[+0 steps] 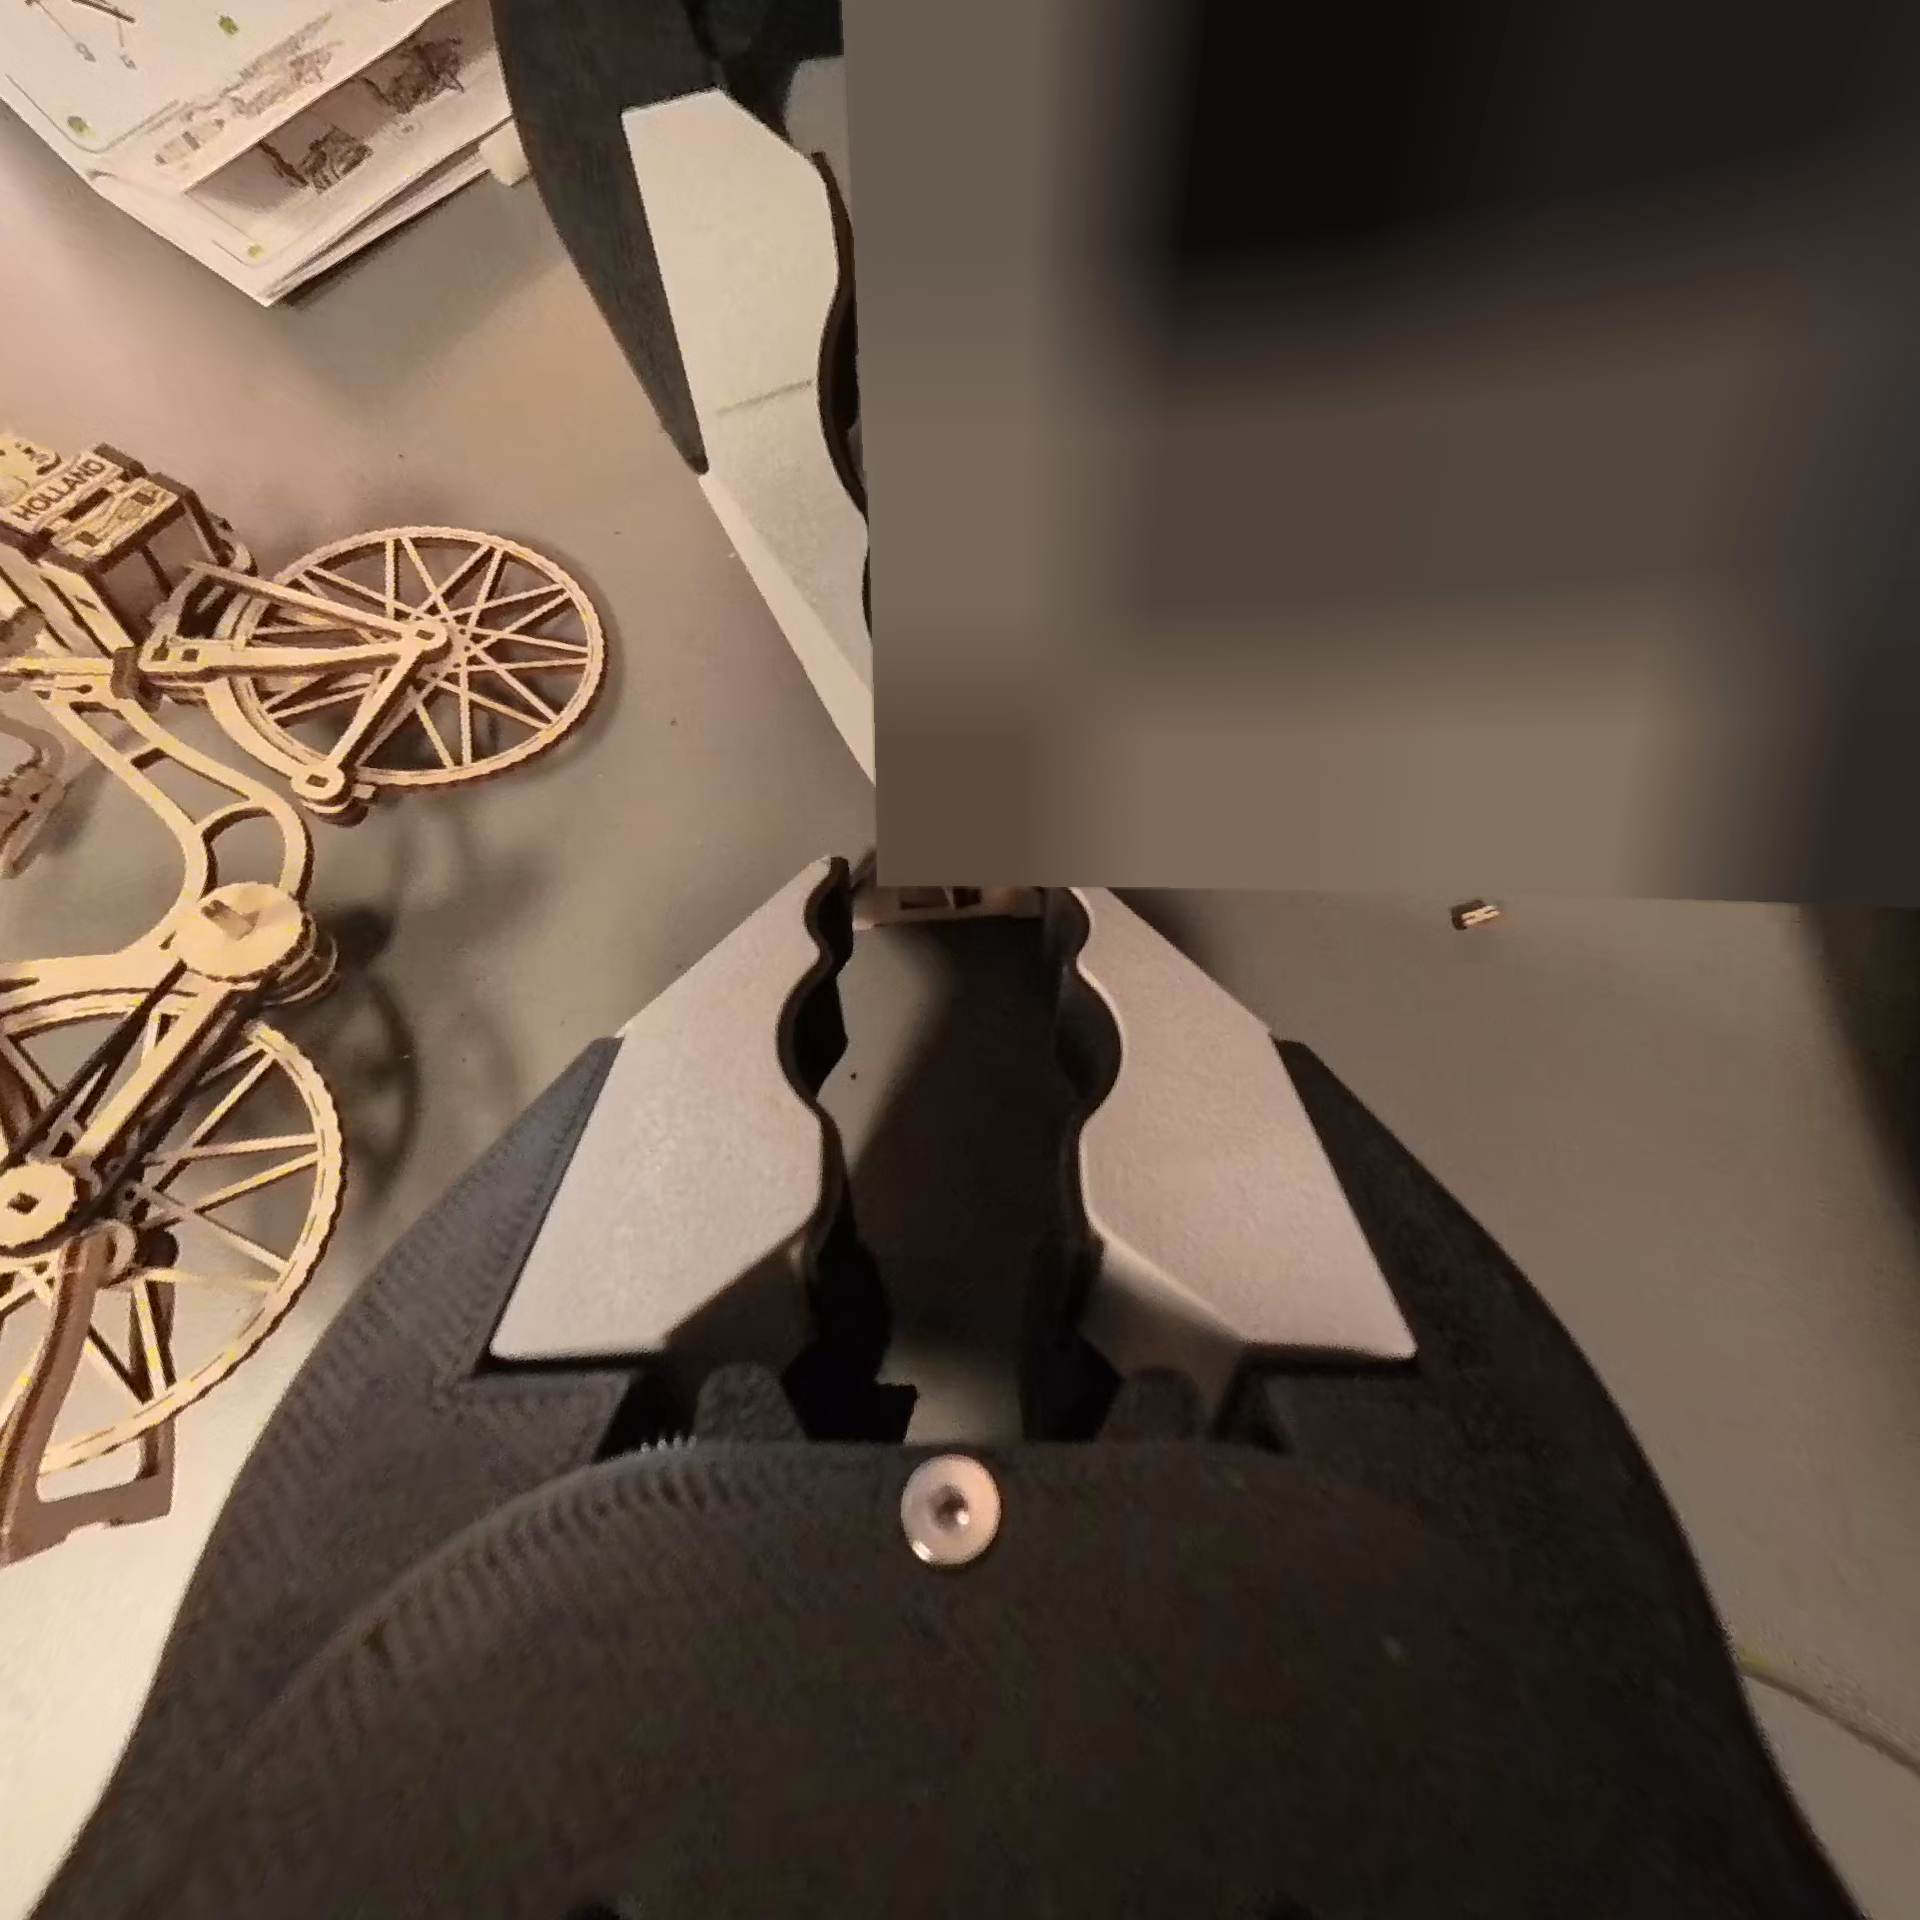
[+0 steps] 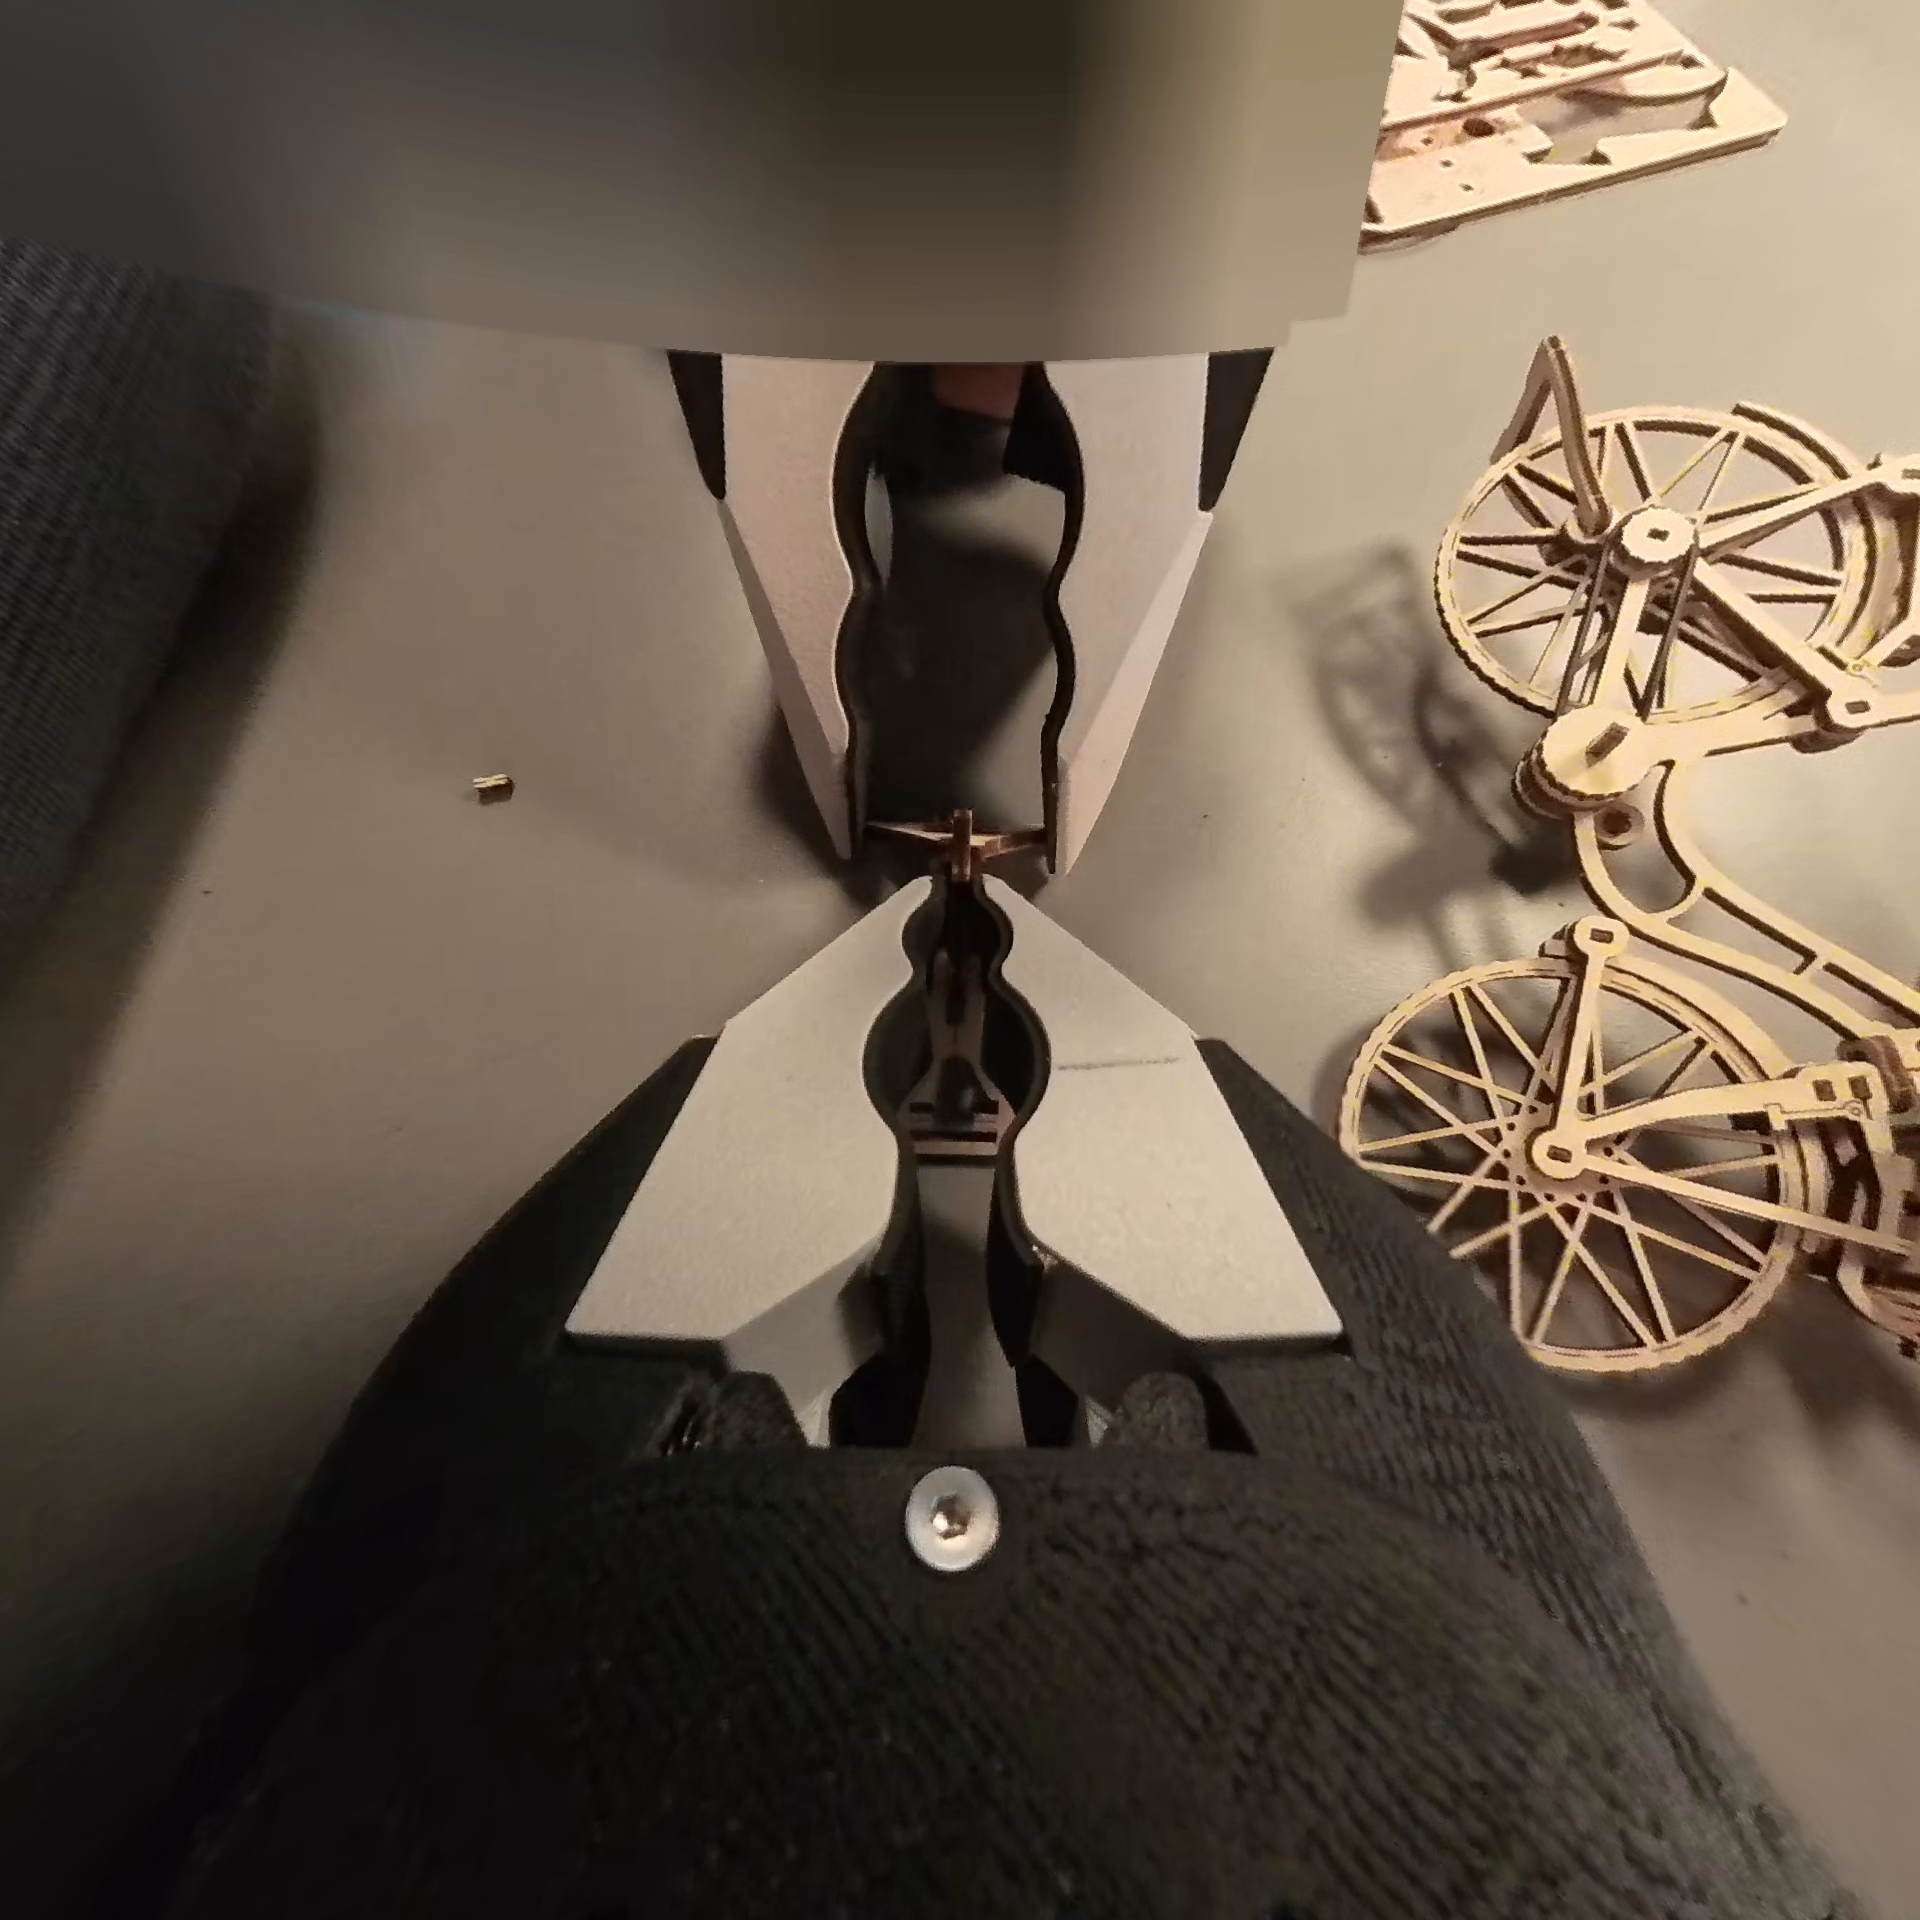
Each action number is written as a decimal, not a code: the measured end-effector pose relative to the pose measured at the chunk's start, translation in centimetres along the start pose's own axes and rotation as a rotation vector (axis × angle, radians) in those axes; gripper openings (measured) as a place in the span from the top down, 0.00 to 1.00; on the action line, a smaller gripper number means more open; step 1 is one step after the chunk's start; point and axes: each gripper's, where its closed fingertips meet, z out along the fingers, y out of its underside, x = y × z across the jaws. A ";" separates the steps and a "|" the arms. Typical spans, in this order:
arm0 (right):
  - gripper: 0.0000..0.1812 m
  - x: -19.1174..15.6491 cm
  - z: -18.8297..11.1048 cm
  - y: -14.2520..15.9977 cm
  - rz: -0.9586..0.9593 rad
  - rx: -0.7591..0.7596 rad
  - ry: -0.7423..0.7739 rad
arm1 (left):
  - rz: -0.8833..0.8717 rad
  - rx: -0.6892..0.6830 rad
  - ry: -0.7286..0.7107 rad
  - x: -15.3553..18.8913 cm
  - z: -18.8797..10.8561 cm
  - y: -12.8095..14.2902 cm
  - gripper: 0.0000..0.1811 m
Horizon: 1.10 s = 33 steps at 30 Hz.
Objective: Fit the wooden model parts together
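Observation:
My right gripper (image 2: pixel 956 885) is shut on a thin wooden part (image 2: pixel 954 1023) held edge-on between its jaws, with the part's tip poking out in front. My left gripper (image 2: pixel 956 840) comes in from opposite and is shut on a small flat wooden crosspiece (image 2: pixel 920 834) that spans its fingertips. The two parts touch at the crosspiece's middle, just above the grey table (image 2: pixel 520 987). In the left wrist view the left gripper (image 1: pixel 954 896) shows a sliver of the crosspiece (image 1: pixel 925 908). A blur patch hides the rest there. The right gripper's finger (image 1: pixel 727 260) shows at the top.
A partly built wooden bicycle model (image 2: pixel 1662 831) lies flat on the table to the right, and also shows in the left wrist view (image 1: pixel 312 665). Wooden part sheets (image 2: pixel 1558 114) lie at the far right. An instruction booklet (image 1: pixel 260 135) and a tiny wood scrap (image 2: pixel 491 784) lie on the table. The tiny wood scrap (image 2: pixel 491 784) lies around 7 centimetres away from my left fingertips.

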 end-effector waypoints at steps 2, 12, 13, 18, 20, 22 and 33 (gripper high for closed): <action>1.00 0.0 0.1 -0.1 0.018 -0.002 -0.001 | 0.001 0.000 -0.004 0.0 0.0 0.0 0.79; 1.00 0.0 0.1 0.0 0.070 -0.027 -0.005 | 0.000 0.001 -0.020 -0.1 0.0 0.0 0.79; 1.00 0.0 0.0 0.1 0.089 -0.024 -0.009 | 0.001 0.002 -0.025 -0.1 0.0 -0.1 0.80; 1.00 -0.1 0.1 0.1 0.146 -0.026 -0.024 | 0.001 0.004 -0.039 -0.2 0.1 -0.1 0.82; 0.99 -0.2 0.2 0.0 0.161 -0.025 -0.031 | 0.004 0.004 -0.041 -0.2 0.1 -0.1 0.82; 1.00 -0.2 0.2 0.0 0.172 -0.031 -0.031 | 0.004 0.004 -0.042 -0.2 0.1 -0.1 0.82; 1.00 -0.2 0.3 0.1 0.106 -0.063 0.011 | -0.055 0.006 0.011 0.0 -0.1 -0.1 0.81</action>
